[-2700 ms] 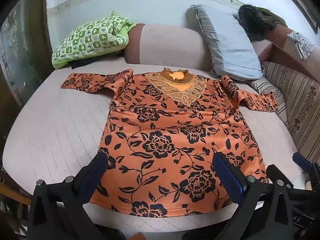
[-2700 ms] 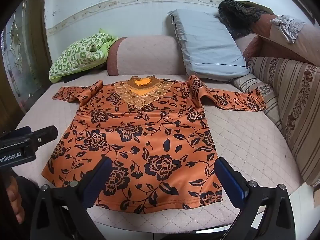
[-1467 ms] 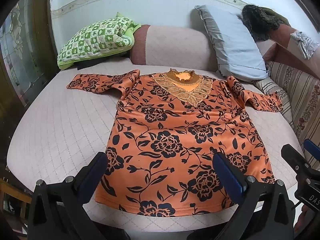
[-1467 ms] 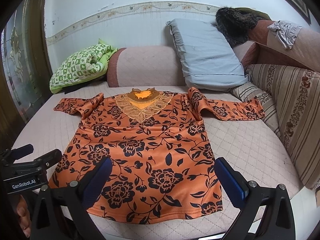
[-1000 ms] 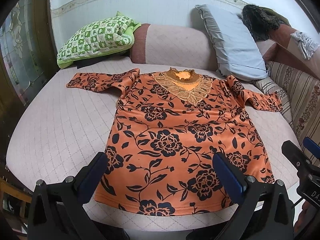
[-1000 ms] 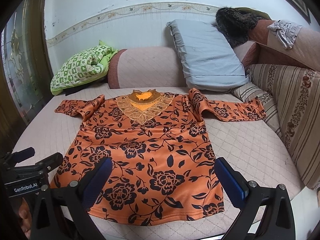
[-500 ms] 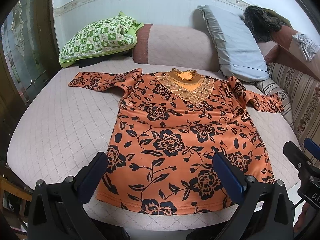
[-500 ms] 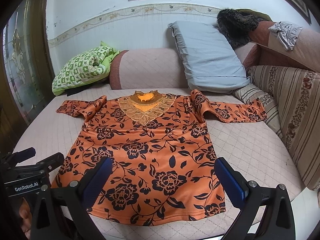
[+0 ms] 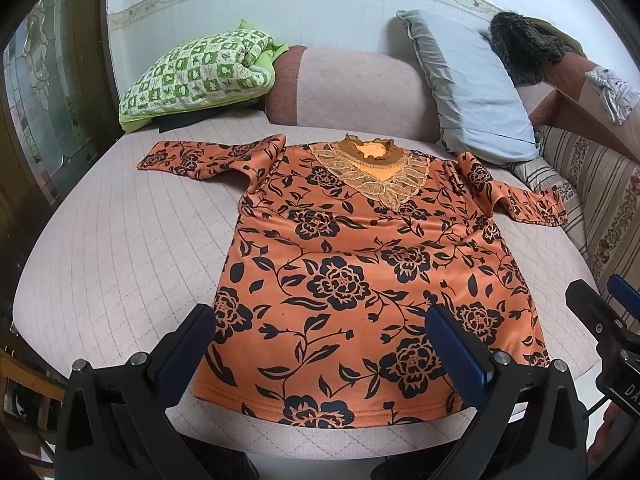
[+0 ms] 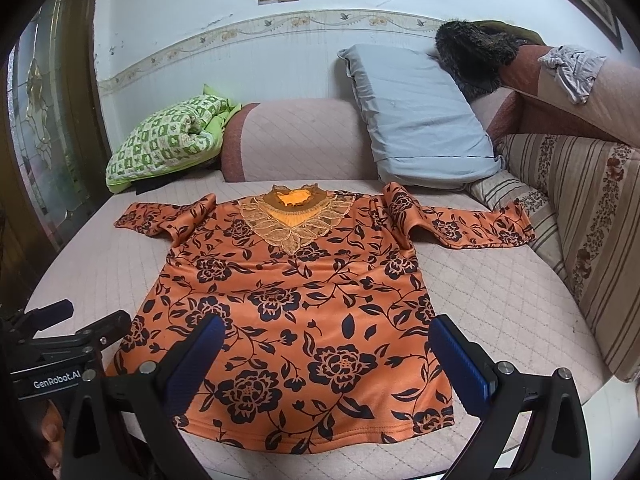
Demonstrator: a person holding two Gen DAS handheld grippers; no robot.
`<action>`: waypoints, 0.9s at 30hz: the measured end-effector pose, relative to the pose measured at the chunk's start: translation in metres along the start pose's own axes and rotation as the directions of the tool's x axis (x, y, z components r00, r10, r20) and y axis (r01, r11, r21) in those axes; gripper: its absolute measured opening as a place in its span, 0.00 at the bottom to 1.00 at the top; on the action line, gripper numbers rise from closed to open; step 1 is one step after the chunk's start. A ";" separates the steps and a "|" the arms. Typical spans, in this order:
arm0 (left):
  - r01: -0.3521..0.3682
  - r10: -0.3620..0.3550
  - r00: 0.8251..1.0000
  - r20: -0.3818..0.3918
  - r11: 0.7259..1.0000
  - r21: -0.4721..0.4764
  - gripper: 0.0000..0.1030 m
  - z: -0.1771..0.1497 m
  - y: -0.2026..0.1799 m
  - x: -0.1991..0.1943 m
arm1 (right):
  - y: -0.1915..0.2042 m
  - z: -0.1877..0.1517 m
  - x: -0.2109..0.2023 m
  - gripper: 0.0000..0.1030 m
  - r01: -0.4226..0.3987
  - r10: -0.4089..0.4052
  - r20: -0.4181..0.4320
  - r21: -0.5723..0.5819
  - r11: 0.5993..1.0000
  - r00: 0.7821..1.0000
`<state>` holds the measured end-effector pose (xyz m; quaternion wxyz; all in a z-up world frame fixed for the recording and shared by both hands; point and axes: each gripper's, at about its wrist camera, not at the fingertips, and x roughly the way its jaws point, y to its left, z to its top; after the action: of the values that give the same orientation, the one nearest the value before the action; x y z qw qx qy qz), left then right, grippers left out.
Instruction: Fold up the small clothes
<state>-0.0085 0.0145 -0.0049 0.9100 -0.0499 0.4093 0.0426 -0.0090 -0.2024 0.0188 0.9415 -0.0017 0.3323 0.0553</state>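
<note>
An orange top with black flowers (image 9: 352,272) lies flat, front up, on a pink quilted couch seat (image 9: 120,240). Its lace collar (image 9: 376,176) points to the back and both sleeves are spread sideways. It also shows in the right wrist view (image 10: 296,300). My left gripper (image 9: 320,344) is open and empty, held above the hem's left half. My right gripper (image 10: 326,354) is open and empty, held above the hem. Each gripper shows at the edge of the other's view: the right one (image 9: 604,320), the left one (image 10: 60,336).
A green checked pillow (image 9: 200,72) lies at the back left. A grey-blue pillow (image 9: 472,92) leans at the back right. A striped cushion (image 10: 580,220) borders the seat's right side. A pink backrest (image 10: 300,140) stands behind the collar. A wood and glass door (image 9: 40,80) is at the left.
Both grippers have drawn back and risen slightly, so the top sits a little farther away in each view. The top has not moved. Both grippers stay open.
</note>
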 end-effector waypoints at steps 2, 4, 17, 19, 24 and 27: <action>-0.005 0.005 1.000 -0.002 1.000 0.004 1.00 0.000 -0.001 0.001 | 0.001 0.000 0.000 1.00 -0.002 0.002 -0.002 -0.003 1.000 1.000; -0.003 0.003 1.000 -0.002 1.000 0.003 1.00 0.000 -0.001 0.002 | 0.000 0.000 0.000 1.00 0.000 0.000 -0.006 -0.003 1.000 1.000; -0.006 0.006 1.000 -0.012 1.000 0.005 1.00 -0.002 0.000 0.006 | -0.001 -0.002 0.006 1.00 -0.004 0.004 -0.018 0.000 1.000 1.000; -0.005 0.005 1.000 -0.014 1.000 0.004 1.00 -0.002 0.000 0.006 | -0.001 -0.003 0.007 1.00 -0.003 0.003 -0.020 0.002 1.000 1.000; -0.005 0.005 1.000 -0.012 1.000 0.004 1.00 -0.002 0.000 0.006 | -0.001 -0.004 0.007 1.00 -0.001 0.001 -0.020 -0.001 1.000 1.000; -0.006 0.006 1.000 -0.013 1.000 0.004 1.00 -0.002 0.001 0.006 | -0.001 -0.002 0.006 1.00 -0.004 0.004 -0.019 0.000 1.000 1.000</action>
<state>-0.0063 0.0149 -0.0112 0.9073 -0.0471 0.4156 0.0440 -0.0055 -0.2026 0.0132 0.9383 -0.0017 0.3410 0.0574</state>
